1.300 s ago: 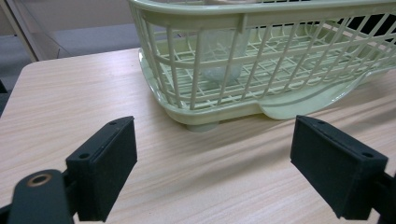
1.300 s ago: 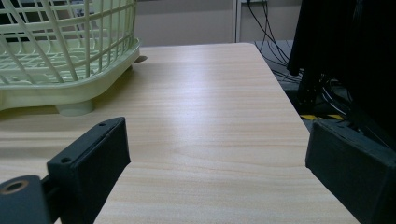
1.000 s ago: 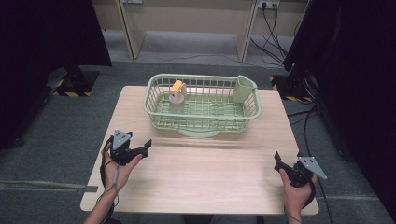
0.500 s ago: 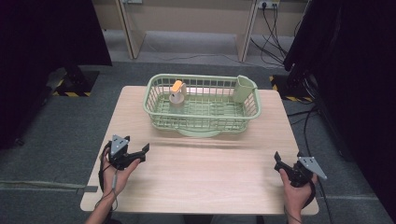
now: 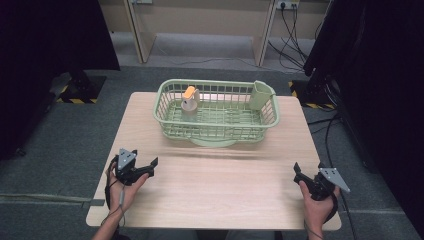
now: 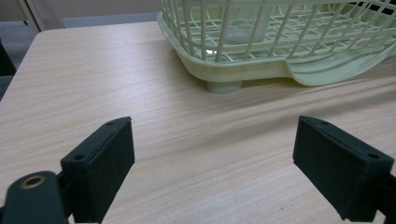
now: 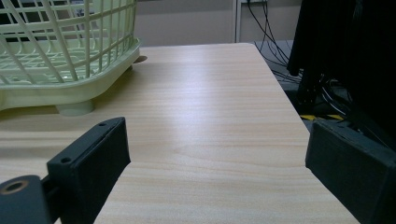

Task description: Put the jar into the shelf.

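A rectangular light wooden table (image 5: 220, 195) carries a pale green plastic lattice dish basket (image 5: 218, 125) at its far middle, standing on short feet. The high view looks into the basket and shows a small beige cup-like object with an orange top (image 5: 189, 99) near its left rear and a solid pale green cutlery holder (image 5: 261, 95) at its right rear corner; what the orange-topped object is cannot be made out. The left gripper view instead shows the basket's underside rim and one round foot (image 6: 224, 86) resting on the wood, with a translucent shape behind the lattice. The right gripper view shows another foot (image 7: 74, 108) and the table's right edge with dark cables beyond. The left gripper (image 5: 145, 169) sits at the near left of the table, its jaws spread wide with nothing between them; the right gripper (image 5: 300, 175) is at the near right, likewise released. Both are well apart from the basket, which lies ahead between them.
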Tool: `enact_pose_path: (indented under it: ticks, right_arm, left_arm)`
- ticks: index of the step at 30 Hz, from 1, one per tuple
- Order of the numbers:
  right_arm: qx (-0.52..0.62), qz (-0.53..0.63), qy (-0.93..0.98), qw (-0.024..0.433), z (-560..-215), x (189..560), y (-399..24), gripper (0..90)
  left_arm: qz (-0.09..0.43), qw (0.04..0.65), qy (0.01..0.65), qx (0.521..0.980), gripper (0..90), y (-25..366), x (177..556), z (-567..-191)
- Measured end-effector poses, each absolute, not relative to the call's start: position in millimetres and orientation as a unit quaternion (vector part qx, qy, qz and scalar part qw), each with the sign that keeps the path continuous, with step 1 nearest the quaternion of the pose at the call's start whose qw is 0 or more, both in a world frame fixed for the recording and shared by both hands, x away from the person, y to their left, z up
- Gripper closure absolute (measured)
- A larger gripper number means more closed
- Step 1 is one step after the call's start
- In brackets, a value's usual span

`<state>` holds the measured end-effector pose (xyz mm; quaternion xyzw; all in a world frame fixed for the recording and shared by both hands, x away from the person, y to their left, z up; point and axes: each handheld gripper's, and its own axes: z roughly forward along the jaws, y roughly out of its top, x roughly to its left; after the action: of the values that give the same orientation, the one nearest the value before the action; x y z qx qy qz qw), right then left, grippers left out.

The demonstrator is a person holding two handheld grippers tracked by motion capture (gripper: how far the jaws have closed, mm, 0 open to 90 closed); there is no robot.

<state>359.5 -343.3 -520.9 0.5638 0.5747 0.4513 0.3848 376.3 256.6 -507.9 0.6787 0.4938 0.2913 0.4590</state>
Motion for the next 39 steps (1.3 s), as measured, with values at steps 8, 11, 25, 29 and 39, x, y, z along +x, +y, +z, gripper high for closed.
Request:
enact_pose_path:
  ticks: [8,11,25,29,39]
  right_arm:
    - [0.564,0.452,0.575,0.385,-520.9,359.4,-343.1,6.6]
    - [0.564,0.452,0.575,0.385,-520.9,359.4,-343.4,6.6]
    - [0.563,0.452,0.575,0.385,-520.9,359.4,-343.4,6.6]
    - [0.564,0.452,0.575,0.384,-520.9,359.5,-343.5,6.6]
    - [0.564,0.452,0.575,0.385,-520.9,359.4,-343.4,6.6]
  left_arm:
    - [0.290,0.455,0.499,0.678,12.1,258.1,376.8,-514.8]
    - [0.289,0.451,0.502,0.679,12.1,259.1,377.1,-518.7]
    - [0.294,0.444,0.503,0.681,11.9,260.9,377.8,-528.3]
    - [0.295,0.445,0.504,0.679,11.8,261.2,377.6,-528.3]
    - [0.294,0.447,0.508,0.675,11.7,262.1,377.2,-528.4]
